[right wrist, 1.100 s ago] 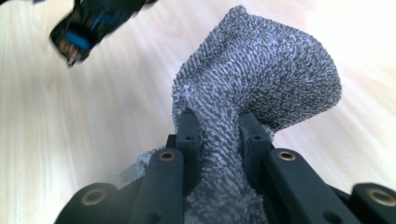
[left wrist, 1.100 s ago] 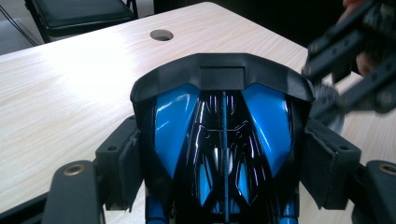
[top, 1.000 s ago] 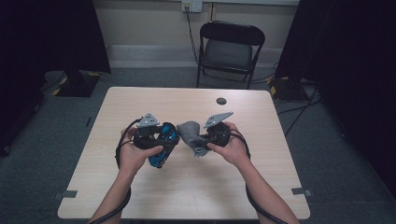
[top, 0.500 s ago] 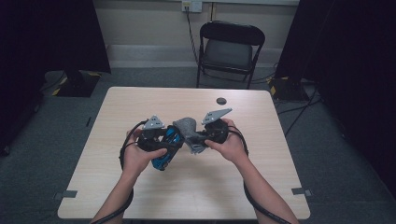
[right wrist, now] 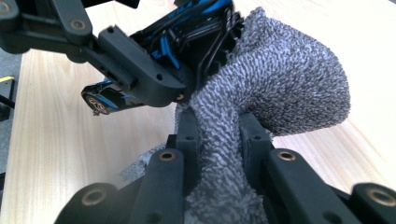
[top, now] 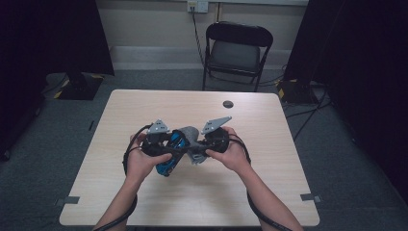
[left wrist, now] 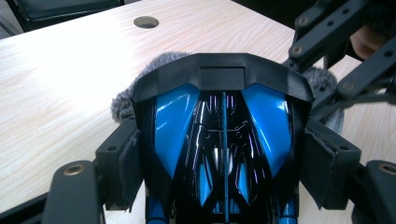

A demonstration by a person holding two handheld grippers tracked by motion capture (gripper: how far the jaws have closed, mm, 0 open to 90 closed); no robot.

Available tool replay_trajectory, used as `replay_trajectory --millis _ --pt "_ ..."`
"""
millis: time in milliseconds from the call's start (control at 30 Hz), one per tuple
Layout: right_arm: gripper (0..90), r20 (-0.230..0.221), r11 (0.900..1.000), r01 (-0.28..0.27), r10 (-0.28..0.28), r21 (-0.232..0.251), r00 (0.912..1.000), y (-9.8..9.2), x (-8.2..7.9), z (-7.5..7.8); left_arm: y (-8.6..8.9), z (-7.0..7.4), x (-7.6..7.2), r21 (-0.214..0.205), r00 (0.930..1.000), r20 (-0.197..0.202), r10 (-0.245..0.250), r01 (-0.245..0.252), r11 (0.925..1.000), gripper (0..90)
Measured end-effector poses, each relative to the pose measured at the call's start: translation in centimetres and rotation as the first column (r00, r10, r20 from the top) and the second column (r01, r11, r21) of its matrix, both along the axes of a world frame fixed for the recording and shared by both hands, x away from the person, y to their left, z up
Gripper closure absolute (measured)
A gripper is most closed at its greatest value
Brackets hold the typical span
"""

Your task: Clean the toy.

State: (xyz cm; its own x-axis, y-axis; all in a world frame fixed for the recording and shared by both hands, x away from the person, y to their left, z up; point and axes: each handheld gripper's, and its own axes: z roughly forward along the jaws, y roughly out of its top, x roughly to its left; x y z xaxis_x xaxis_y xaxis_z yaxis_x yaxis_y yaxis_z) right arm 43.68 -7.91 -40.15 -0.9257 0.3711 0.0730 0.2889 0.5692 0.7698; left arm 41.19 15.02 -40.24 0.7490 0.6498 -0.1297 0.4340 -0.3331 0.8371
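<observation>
Above the table (top: 269,192), the left gripper (left wrist: 224,154) clamps a glossy blue-and-black toy car (left wrist: 222,140); the right gripper (right wrist: 217,140) pinches a grey fuzzy cloth (right wrist: 280,88) against its end. Beyond, a folding chair (top: 236,50) stands.

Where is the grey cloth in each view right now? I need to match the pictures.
High view: grey cloth at centre, between the two grippers.
Left gripper view: grey fuzz behind the blue and black toy car.
Right gripper view: centre and right, pinched low by the right gripper.
Shared landmark: the toy car.
</observation>
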Motion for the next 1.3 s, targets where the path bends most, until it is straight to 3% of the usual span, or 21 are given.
replay_trajectory --millis 600,1300 --pt "74.9 -0.041 0.9991 -0.029 0.03 0.03 0.9987 1.4 -0.7 -1.5 0.4 0.2 0.0 -0.007 0.9997 0.006 0.023 -0.022 0.9997 25.5" --pt "74.9 -0.098 0.9936 -0.106 0.109 0.039 0.9892 4.1 -2.7 -4.3 1.0 0.5 0.1 -0.033 0.9987 0.01 0.05 -0.05 0.9982 25.5"
